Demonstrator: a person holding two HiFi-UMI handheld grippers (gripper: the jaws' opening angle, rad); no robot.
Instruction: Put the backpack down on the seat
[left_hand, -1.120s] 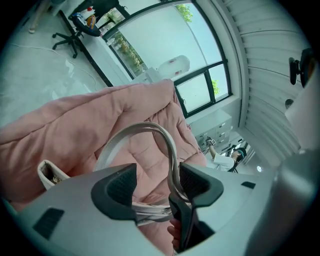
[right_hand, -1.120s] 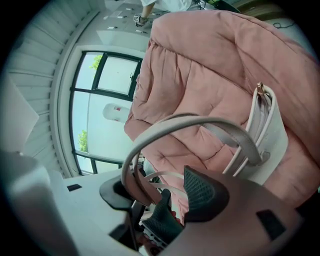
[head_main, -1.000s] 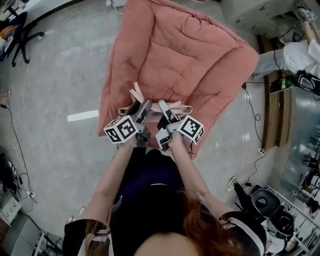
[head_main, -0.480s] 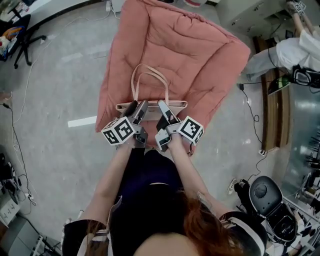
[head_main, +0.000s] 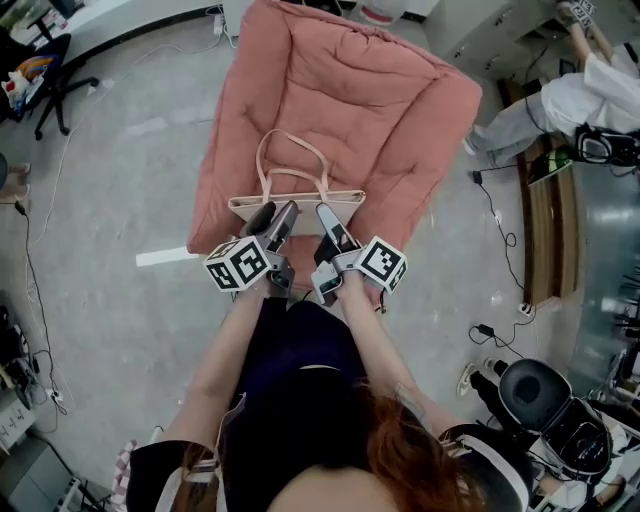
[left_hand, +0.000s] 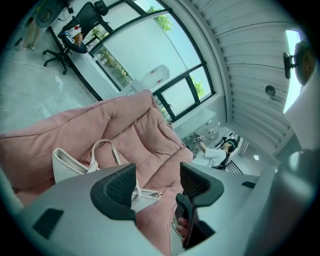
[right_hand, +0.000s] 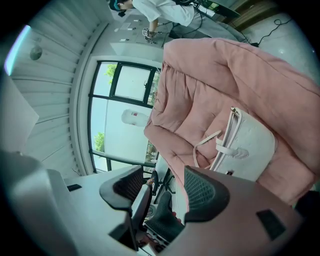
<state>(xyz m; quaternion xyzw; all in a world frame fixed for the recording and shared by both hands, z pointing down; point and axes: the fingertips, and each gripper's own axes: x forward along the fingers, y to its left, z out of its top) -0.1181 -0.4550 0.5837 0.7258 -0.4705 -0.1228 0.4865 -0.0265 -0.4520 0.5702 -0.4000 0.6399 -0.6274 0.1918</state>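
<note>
Only in gripper views: left tongs (left_hand: 157, 185), right tongs (right_hand: 167, 190) apart; backpack (right_hand: 250, 145) beyond.

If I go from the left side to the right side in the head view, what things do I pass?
black office chair → white tape strip on the floor → left gripper → right gripper → person in white

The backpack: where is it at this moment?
In the head view the backpack rests on the front part of the pink seat, just beyond the left gripper and right gripper, handles pointing toward the seat's back.
</note>
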